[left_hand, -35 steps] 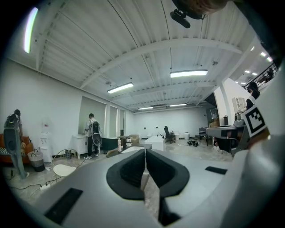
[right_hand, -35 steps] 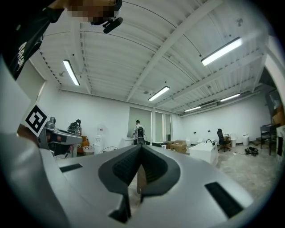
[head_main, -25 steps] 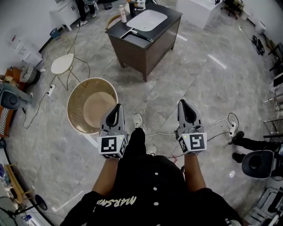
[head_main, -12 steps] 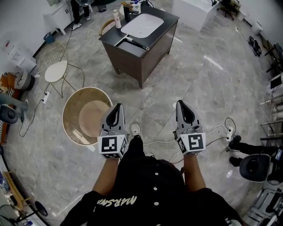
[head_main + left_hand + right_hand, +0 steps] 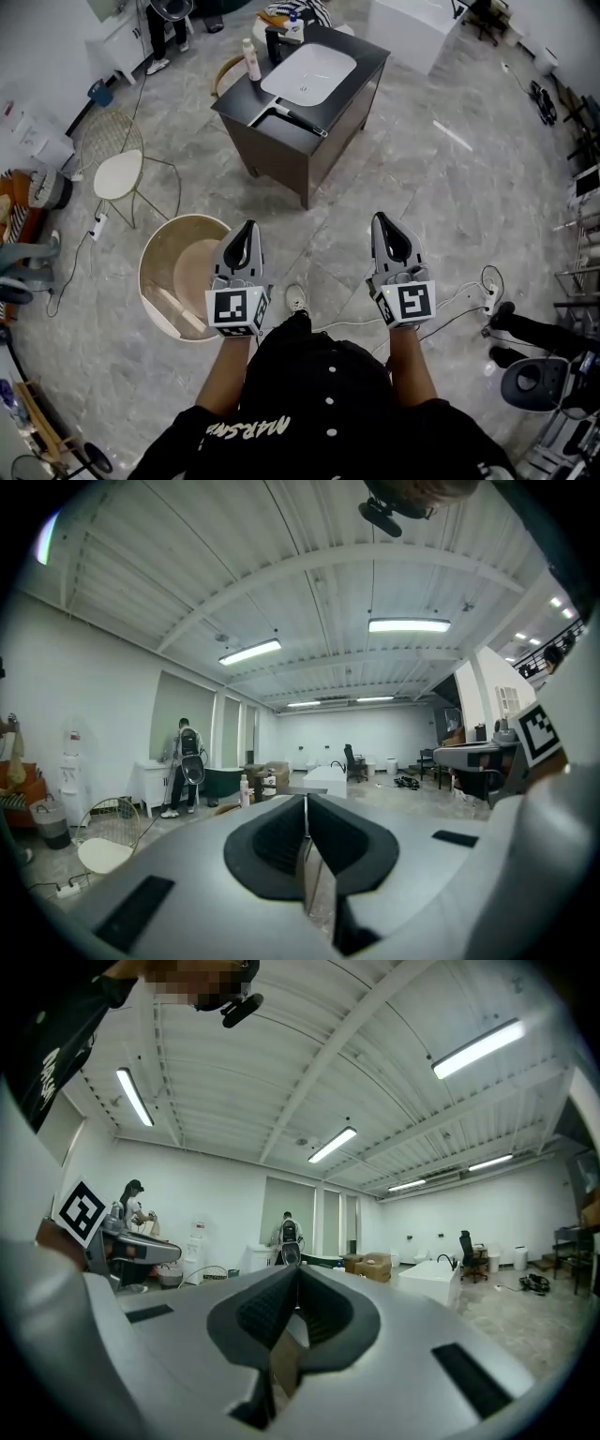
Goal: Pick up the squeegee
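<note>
The squeegee (image 5: pixel 298 120), with a dark handle and a long blade, lies on the dark vanity top (image 5: pixel 272 131) in front of the white basin (image 5: pixel 311 67). It is at the top centre of the head view, well beyond both grippers. My left gripper (image 5: pixel 247 228) and right gripper (image 5: pixel 382 220) are held side by side over the floor, pointing level toward the vanity. In the left gripper view the jaws of the left gripper (image 5: pixel 306 803) meet with nothing between them. The right gripper (image 5: pixel 298 1274) is likewise shut and empty. Neither gripper view shows the squeegee.
A round tan tub (image 5: pixel 159 281) stands on the floor just left of my left gripper. A wire chair (image 5: pixel 117 169) is farther left. Bottles (image 5: pixel 251 58) stand at the vanity's far end. Cables (image 5: pixel 459 300) trail on the floor at the right, near a person's shoes (image 5: pixel 511 319).
The tub and the floor have slid down the head view as I walk toward the vanity. Both grippers keep the same shut pose in front of me.
</note>
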Motion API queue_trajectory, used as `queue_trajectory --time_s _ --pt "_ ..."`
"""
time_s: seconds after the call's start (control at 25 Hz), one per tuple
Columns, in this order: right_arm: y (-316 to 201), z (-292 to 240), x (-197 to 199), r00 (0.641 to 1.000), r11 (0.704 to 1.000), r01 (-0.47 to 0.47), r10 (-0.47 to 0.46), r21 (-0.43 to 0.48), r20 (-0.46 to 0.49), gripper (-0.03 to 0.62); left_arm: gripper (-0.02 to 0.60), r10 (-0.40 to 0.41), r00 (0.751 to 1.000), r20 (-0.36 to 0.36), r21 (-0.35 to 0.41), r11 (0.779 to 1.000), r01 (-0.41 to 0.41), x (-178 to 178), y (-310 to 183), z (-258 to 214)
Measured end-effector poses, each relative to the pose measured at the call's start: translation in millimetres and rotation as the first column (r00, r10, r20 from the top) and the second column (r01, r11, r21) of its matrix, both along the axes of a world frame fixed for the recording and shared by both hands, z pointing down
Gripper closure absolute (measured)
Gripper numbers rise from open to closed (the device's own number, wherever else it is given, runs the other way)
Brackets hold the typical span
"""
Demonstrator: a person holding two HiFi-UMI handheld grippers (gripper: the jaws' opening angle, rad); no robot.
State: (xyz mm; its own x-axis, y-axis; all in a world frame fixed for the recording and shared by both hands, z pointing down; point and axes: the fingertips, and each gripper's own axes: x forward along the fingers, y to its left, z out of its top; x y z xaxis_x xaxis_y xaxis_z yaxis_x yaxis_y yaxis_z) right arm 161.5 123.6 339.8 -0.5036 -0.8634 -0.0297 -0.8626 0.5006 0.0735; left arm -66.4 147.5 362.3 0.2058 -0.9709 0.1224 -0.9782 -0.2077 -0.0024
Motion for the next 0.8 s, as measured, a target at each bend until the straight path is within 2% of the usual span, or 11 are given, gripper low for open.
queue_trajectory --time_s 0.44,0.8 --pt "-94 -4 -68 0.999 1.0 0.008 -0.007 0.009 -0.047 0.597 0.563 0.022 1.0 0.001 0.004 1.0 -0.022 -61 -93 -1" --pt "-119 6 -83 0.999 1.0 0.003 -0.003 -0.015 -0.047 0.597 0.563 0.025 1.0 -0.014 -0.017 1.0 -0.026 -75 -117 10"
